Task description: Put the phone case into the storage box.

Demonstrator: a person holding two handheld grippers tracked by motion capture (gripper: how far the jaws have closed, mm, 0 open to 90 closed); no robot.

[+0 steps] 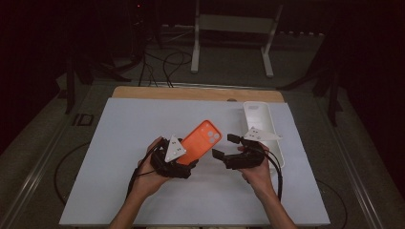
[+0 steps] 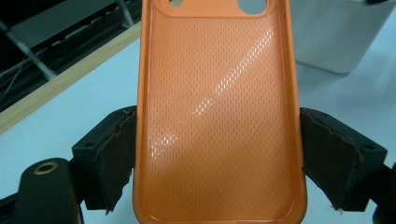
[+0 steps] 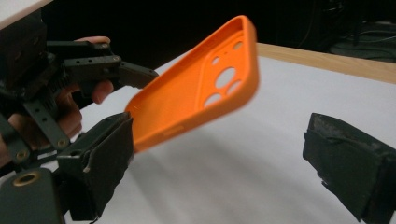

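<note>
We hold the orange phone case in the left claw, lifted clear of the counter near its middle. In the left gripper view the two pads press the long edges of the case at its lower end, so this claw is clamped across the case width. The long axis of the case runs away from the left claw, up and to the far right, with the camera cut-outs at the free end.

The right claw stands wide, with nothing between its jaws. It sits just right of the case, near but apart from it. In the right gripper view the case lies ahead and left of the gap, tilted, its near corner close to the left-hand pad.

We judge that the coming move turns on this offset: the right claw must shift left to bracket the free end.

A white tray rests on the counter at the far right, behind the right hand.
</note>
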